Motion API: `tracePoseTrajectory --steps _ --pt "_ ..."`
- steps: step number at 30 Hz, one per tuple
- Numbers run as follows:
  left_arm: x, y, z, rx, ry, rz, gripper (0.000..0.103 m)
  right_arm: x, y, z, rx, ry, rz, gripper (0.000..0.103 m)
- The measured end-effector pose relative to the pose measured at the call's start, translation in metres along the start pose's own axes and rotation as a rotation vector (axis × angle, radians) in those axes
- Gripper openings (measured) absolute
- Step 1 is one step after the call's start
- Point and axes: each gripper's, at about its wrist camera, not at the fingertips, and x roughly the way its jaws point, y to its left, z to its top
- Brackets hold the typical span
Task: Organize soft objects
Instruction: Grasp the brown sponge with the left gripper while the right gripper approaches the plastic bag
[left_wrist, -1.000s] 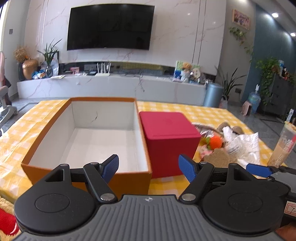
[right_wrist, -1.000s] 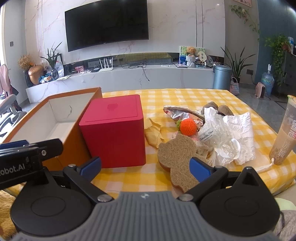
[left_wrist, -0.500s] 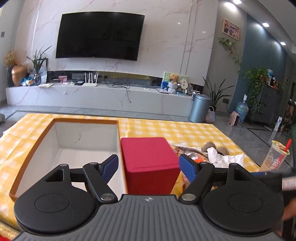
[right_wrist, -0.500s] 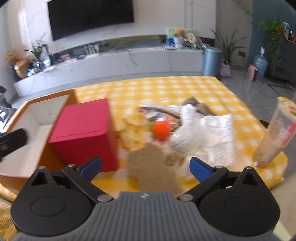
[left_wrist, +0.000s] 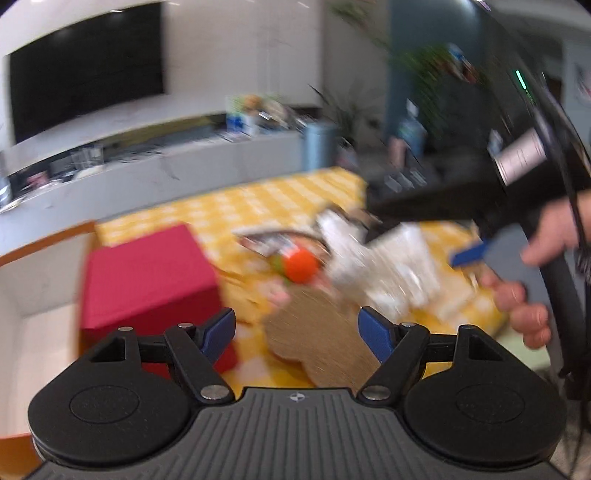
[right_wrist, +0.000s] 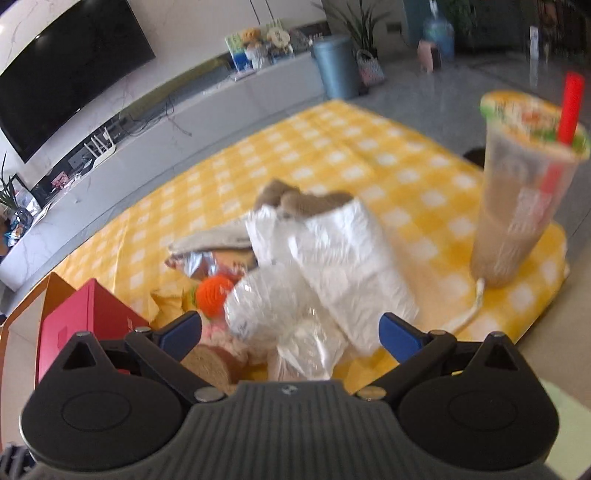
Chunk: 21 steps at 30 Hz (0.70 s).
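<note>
Both tongs, left (left_wrist: 296, 329) and right (right_wrist: 290, 329), are wide open and empty, probably aiming at the soft pile (right_wrist: 325, 266) right of the red box (left_wrist: 147, 273).

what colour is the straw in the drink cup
Red, clearest in the right wrist view: straw in the cup.

Bright daylight; both fisheye views motion-blurred, edges bent, only each tool body sharp.
</note>
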Motion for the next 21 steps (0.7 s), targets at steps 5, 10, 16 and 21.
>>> tracePoseTrajectory --steps 5,10,16,21 --pt "0.035 -0.009 -0.004 -0.086 0.126 -0.050 0.089 0.004 0.005 -0.001 -0.049 -0.041 -0.043 0.100" --pt "0.059 -0.014 0.006 -0.132 0.169 0.007 0.089 0.014 0.005 -0.003 -0.087 -0.035 -0.051 0.100" --pt "0.094 -0.014 0.009 -0.202 0.283 0.116 0.089 0.013 -0.007 -0.002 -0.079 -0.050 -0.126 0.100" --pt "0.114 -0.002 0.006 -0.268 0.346 0.209 0.091 0.014 -0.009 -0.002 -0.086 -0.046 -0.117 0.100"
